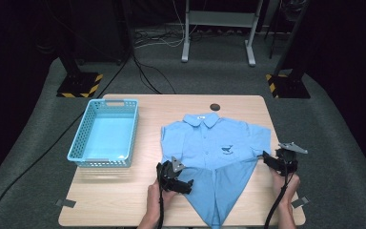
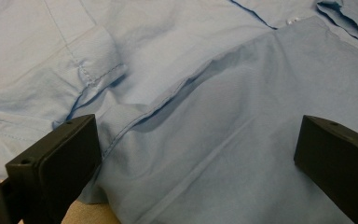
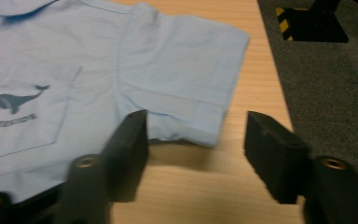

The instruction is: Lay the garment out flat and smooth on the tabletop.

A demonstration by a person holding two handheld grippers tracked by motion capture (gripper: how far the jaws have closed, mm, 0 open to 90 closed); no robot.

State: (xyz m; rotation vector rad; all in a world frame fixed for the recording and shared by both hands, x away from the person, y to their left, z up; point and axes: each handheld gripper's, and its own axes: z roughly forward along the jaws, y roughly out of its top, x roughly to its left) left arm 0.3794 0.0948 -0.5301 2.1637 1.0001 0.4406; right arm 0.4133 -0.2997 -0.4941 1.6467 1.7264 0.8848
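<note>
While the blue shirt lies collar-up on the wooden table, its lower half folded into a point aimed at 6 o'clock, you work both bottom corners. Your left gripper sits at the shirt's 8 o'clock edge; in the left gripper view its jaws stand wide apart over the folded cloth, pads clear of it. Your right gripper is at the shirt's 4 o'clock, just beside the sleeve; jaws parted, holding nothing. A blue basket sits at 9 o'clock, well apart.
</note>
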